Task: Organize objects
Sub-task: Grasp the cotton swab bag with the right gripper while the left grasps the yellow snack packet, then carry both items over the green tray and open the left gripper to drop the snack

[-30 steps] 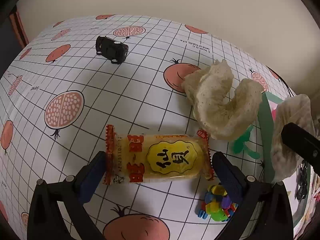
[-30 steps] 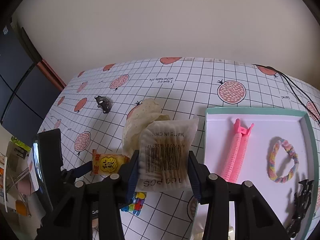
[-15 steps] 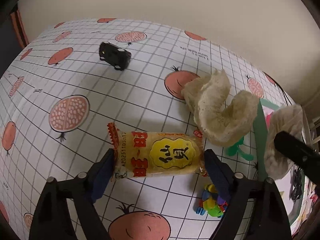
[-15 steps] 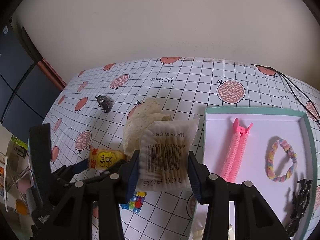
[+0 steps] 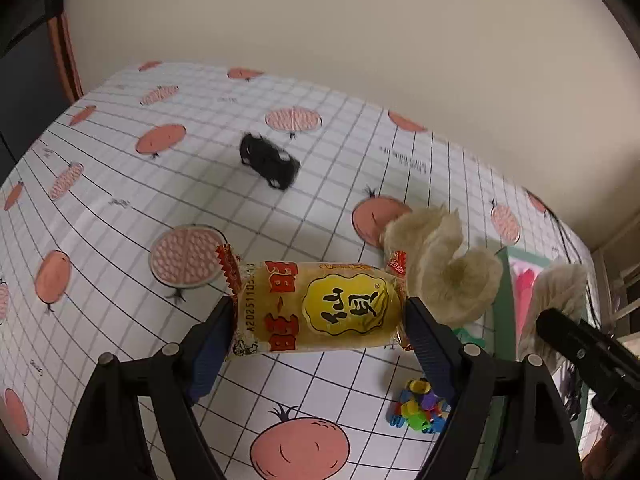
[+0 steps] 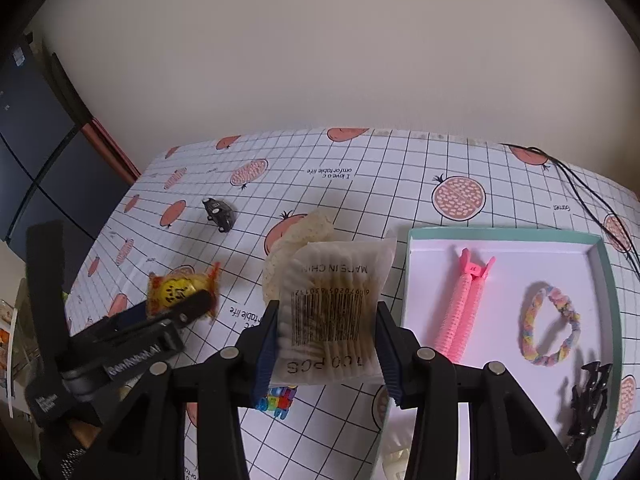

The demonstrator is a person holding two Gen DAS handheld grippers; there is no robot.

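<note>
So your left hand-held gripper [image 5: 320,312] is clamped end to end on the snack [image 5: 320,306], a yellow pack with red crimped ends and black characters on a yellow badge, held up above the worktop [image 5: 120,208]. Your right hand-held gripper [image 6: 326,344] is squeezing the swab pack [image 6: 332,312], a clear packet with a barcode, hanging near the tray's left edge. The teal-rimmed tray [image 6: 608,280] holds a pink clip [image 6: 460,312], a braided band [image 6: 550,328] and a black clip [image 6: 588,400]. Out on the worktop you've got a crumpled cloth [image 5: 440,264] just behind the snack, a black toy car [image 5: 270,160] further back, and a colourful bead toy [image 5: 418,406] below the left one's right finger.
</note>
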